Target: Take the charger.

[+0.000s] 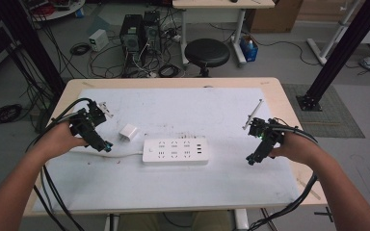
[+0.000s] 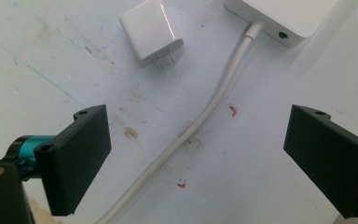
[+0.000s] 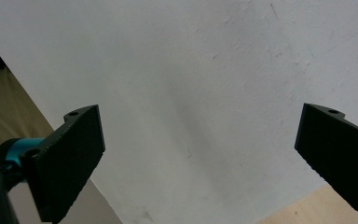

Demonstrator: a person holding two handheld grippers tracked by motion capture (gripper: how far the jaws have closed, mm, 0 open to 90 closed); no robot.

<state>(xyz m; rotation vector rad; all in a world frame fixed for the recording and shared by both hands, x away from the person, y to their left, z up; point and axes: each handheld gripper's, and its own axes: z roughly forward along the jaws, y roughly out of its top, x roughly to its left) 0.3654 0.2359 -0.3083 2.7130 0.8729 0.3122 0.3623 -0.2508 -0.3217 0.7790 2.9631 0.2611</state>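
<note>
Left gripper (image 2: 196,154) held wide, empty, over thin white cord (image 2: 205,116) — small white plastic plug adapter (image 2: 151,30) near white rectangular power strip (image 1: 175,151). Right gripper (image 3: 200,158) wide, empty — over the white table mat (image 3: 205,70).

Lab or workshop: computer towers (image 1: 139,30) on bare floor, tangled cables (image 1: 101,60), black frame struts (image 1: 347,48), round stool (image 1: 207,52), stained desk (image 1: 173,82).
</note>
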